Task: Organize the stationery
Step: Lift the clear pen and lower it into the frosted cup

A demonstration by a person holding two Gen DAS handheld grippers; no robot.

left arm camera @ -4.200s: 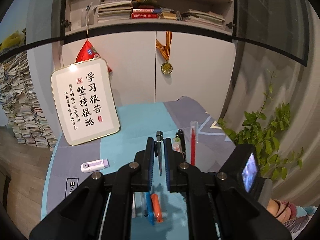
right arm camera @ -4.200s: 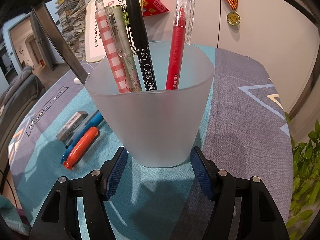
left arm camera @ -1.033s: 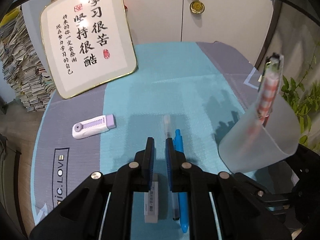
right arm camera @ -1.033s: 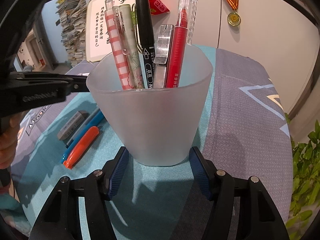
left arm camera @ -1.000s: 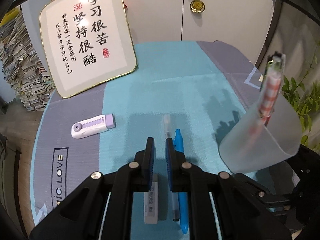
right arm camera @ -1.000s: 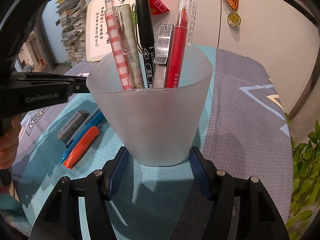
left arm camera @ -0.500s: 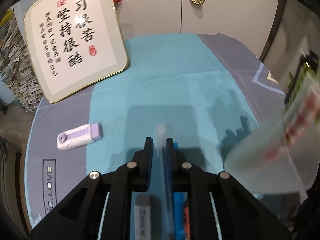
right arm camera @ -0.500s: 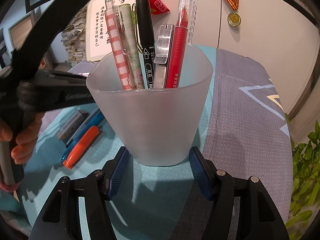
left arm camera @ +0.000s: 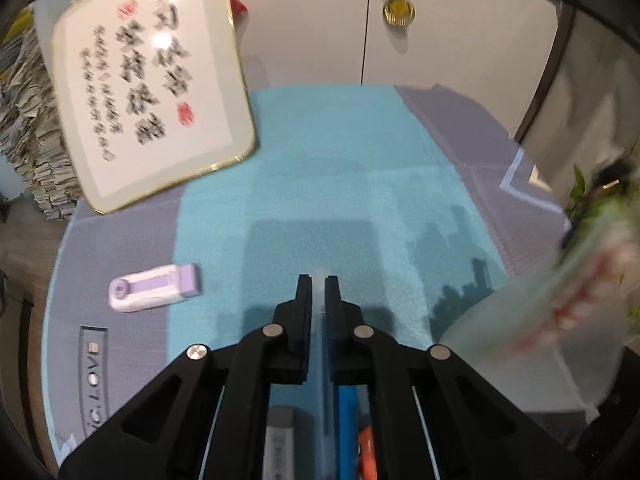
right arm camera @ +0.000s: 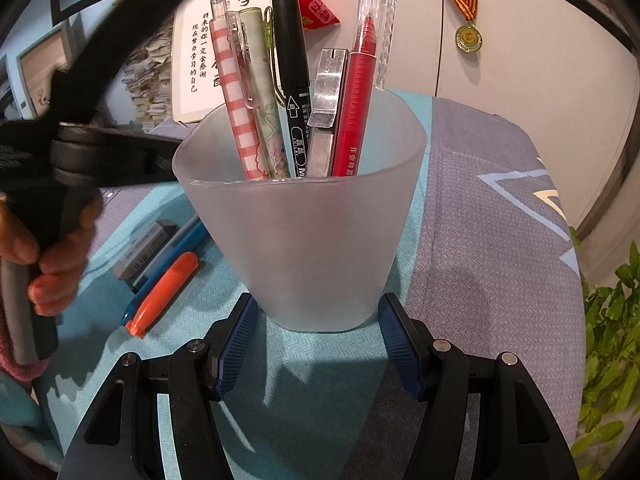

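A frosted pen cup (right arm camera: 304,240) stands on the table, holding a checked pen, a pale green pen, a black marker, a metal utility knife and a red pen. My right gripper (right arm camera: 316,340) is open, its blue pads on either side of the cup's base. My left gripper (left arm camera: 318,292) is low over the table, jaws nearly together, a clear pen (left arm camera: 320,276) lying in the narrow gap; grip uncertain. An eraser (left arm camera: 280,440), a blue pen (left arm camera: 346,420) and an orange marker (right arm camera: 164,292) lie beside it. The cup shows blurred at the right of the left wrist view (left arm camera: 540,336).
A purple and white correction tape (left arm camera: 154,293) lies on the grey cloth at left. A framed calligraphy board (left arm camera: 148,80) leans at the back left. A green plant (right arm camera: 608,380) stands off the table's right edge. White cabinet doors with a medal (left arm camera: 398,10) are behind.
My left gripper has dropped lower and forward over the clear pen, which now lies between its jaws. The right gripper and cup have not moved.
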